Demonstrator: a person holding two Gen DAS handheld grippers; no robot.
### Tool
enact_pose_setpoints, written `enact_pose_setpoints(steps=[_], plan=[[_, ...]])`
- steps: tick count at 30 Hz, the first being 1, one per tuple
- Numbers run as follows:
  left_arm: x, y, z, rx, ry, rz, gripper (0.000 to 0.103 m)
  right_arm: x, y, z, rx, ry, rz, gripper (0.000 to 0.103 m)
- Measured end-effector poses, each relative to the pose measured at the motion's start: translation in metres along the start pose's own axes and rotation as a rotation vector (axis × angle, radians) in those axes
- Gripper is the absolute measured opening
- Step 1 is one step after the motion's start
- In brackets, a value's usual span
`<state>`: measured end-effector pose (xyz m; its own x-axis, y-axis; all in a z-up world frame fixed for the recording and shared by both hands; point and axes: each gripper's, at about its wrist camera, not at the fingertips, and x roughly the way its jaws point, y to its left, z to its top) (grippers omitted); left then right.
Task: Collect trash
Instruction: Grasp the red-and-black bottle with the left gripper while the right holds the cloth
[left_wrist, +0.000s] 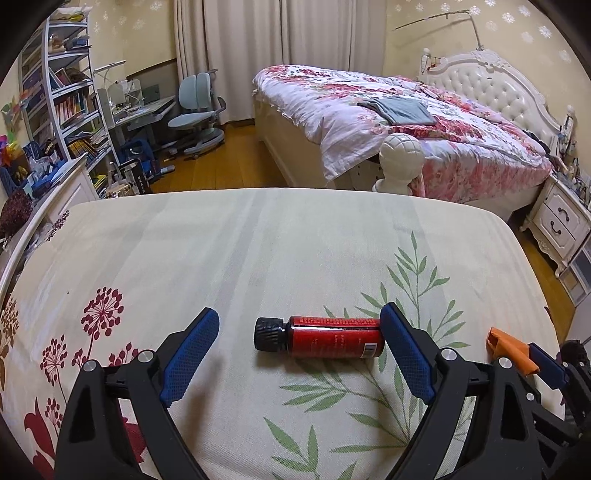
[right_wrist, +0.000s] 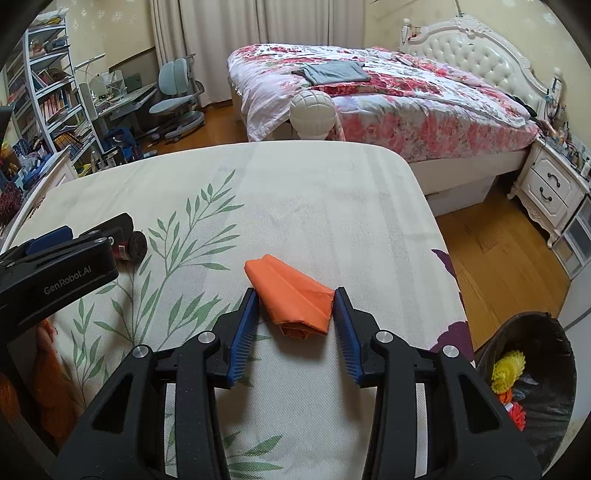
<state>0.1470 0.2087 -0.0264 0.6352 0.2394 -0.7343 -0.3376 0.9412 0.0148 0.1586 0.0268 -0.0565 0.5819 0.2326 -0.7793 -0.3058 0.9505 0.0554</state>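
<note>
Left gripper (left_wrist: 299, 332) stands wide apart around the red bottle (left_wrist: 325, 336), which lies on its side on the bedspread (left_wrist: 258, 240), one pad touching its base. Squeezed end to end, it may roll free. Right gripper (right_wrist: 295, 314), half-closed, brackets the orange paper (right_wrist: 291, 295) without clearly pinching; it could crumple and slip short of the trash bin (right_wrist: 546, 332).

Bottle (left_wrist: 325, 336): glossy red plastic, ribbed matt black cap. Beside it, folded orange paper (right_wrist: 291, 297), matt and creased. Both on table (left_wrist: 258, 243) under woven cloth, matt, printed.
</note>
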Motion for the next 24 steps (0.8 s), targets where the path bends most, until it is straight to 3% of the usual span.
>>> enact_pose_setpoints(steps=[5, 24], plan=[[0.015, -0.003, 0.005, 0.018, 0.056, -0.012, 0.089, 0.001, 0.001, 0.0, 0.0, 0.001, 0.001, 0.041], [0.005, 0.026, -0.019, -0.019, 0.122, -0.03, 0.089, 0.0, 0.001, 0.001, -0.003, 0.0, -0.001, 0.041]])
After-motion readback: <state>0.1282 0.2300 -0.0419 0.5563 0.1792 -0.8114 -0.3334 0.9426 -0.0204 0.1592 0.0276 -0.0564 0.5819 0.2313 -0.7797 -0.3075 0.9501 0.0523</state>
